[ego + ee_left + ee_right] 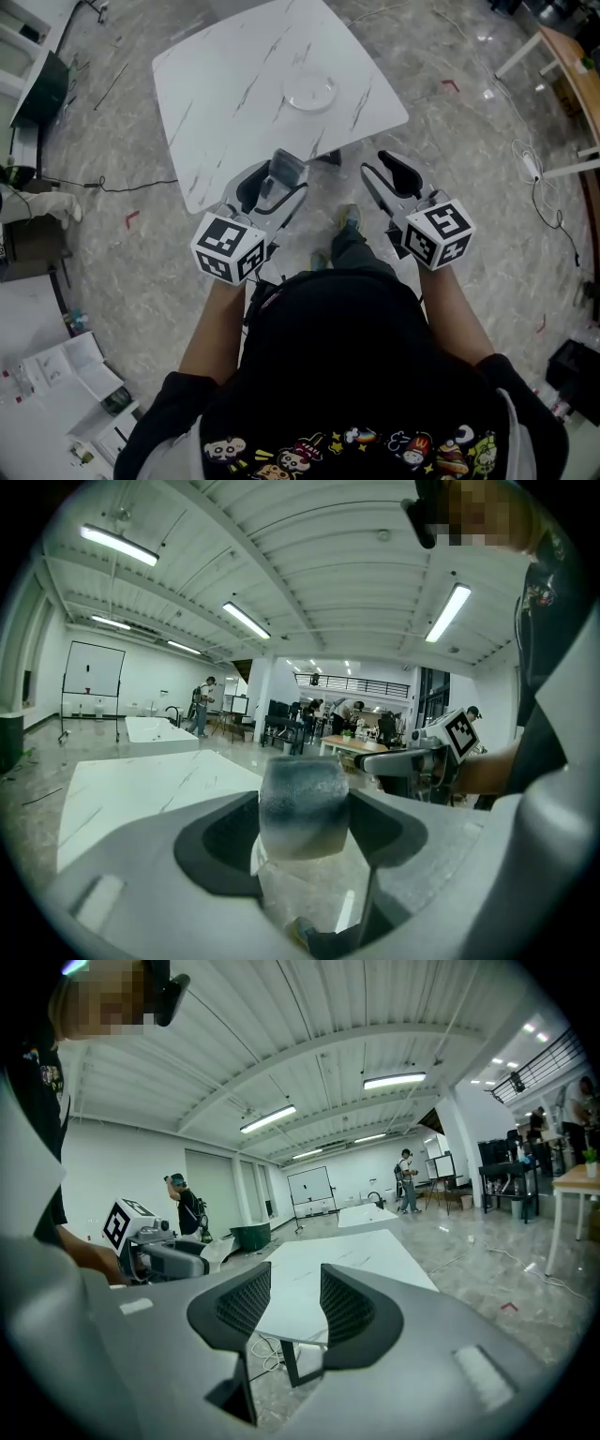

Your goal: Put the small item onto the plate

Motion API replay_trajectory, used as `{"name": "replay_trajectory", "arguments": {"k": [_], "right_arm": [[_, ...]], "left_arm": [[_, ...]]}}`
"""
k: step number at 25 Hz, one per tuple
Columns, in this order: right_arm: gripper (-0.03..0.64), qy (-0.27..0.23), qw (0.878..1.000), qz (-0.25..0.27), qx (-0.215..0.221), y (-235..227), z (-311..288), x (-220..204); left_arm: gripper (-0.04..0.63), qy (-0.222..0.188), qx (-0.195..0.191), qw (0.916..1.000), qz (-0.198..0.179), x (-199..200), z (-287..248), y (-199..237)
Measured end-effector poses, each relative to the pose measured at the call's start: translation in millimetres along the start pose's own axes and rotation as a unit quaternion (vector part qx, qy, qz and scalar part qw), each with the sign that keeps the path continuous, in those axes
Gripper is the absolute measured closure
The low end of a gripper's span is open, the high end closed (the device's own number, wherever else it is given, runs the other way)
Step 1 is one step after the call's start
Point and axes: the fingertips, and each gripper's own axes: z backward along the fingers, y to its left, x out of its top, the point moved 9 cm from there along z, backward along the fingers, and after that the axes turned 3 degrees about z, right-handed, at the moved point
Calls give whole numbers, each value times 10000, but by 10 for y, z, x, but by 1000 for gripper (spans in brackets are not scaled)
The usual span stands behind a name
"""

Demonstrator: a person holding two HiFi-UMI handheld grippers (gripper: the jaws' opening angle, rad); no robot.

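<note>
Your left claw (pixel 279 183) clamps the small item (pixel 302 805) well short of the plate (pixel 309 91); loosen early and it could drop past the worktop (pixel 225 94) edge. Your right claw (pixel 286 1302) hangs empty, jaws slightly apart.

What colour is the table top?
The table is white with grey streaks, clearest in the head view.

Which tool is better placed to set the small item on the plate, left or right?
Left. The left tool is shut on the small item, while the right tool is open and empty. The plate sits on the table ahead of both.
</note>
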Motion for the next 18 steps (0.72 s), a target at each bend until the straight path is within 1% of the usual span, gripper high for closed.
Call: {"name": "replay_trajectory", "arguments": {"k": [7, 15, 18], "right_arm": [[426, 56, 9997, -89, 206, -491, -263, 93], [426, 209, 9982, -251, 506, -1379, -760, 181], [426, 221, 9980, -263, 532, -1668, -899, 286]], "left_arm": [[293, 179, 212, 9996, 106, 89, -483, 207], [293, 431, 681, 9963, 296, 216, -1249, 634], [293, 486, 805, 9950, 324, 282, -1507, 755]]}}
